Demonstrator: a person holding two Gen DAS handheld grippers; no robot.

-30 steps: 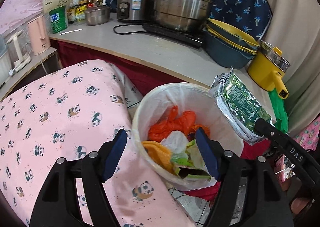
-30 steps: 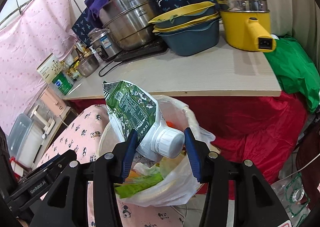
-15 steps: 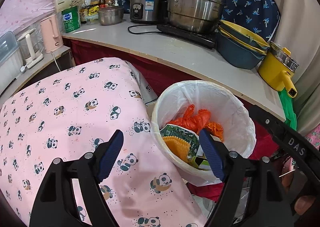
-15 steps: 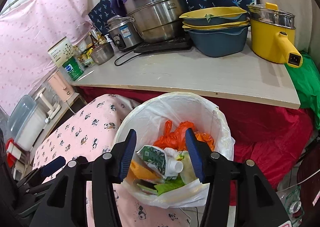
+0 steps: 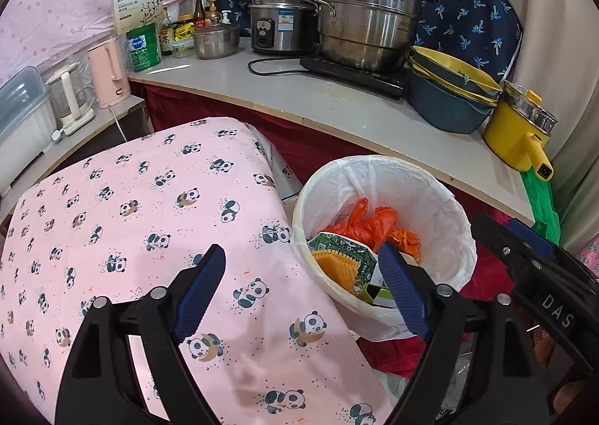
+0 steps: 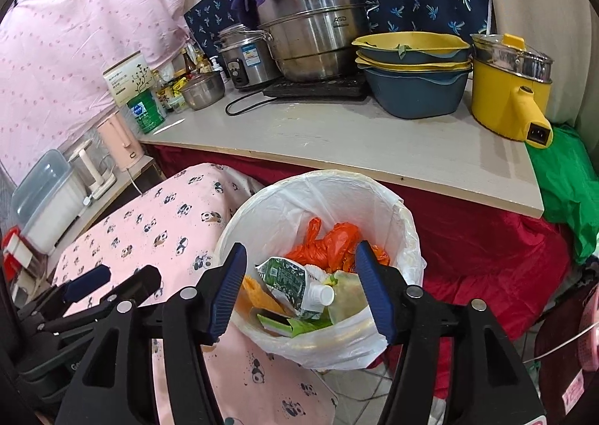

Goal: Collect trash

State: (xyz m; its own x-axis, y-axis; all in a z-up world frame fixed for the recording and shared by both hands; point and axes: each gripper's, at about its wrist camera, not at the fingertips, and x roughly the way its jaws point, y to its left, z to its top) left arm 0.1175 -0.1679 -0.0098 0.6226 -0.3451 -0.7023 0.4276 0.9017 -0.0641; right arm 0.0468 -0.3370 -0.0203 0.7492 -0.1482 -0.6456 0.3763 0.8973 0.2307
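Observation:
A round bin with a white liner (image 5: 445, 200) (image 6: 378, 200) stands beside the pink panda-print table (image 5: 149, 219). In it lie an orange plastic bag (image 6: 329, 241), a green pouch with a white cap (image 6: 290, 279) (image 5: 344, 249), an orange scrubber and green scraps. My right gripper (image 6: 301, 294) is open and empty, above the bin's near side. My left gripper (image 5: 303, 290) is open and empty over the table's right edge, its right finger in front of the bin. The right gripper also shows in the left wrist view (image 5: 531, 256).
A grey counter (image 6: 355, 140) behind the bin holds a steel steamer pot (image 6: 318, 24), a rice cooker, stacked blue-yellow basins (image 6: 415, 69) and a yellow pot (image 6: 509, 88). A pink kettle (image 5: 108, 73) stands at the left. A green bag (image 6: 565, 185) hangs at the right.
The right gripper opened and let go of the green pouch, which now lies in the bin. Both grippers have drawn back from the bin a little.

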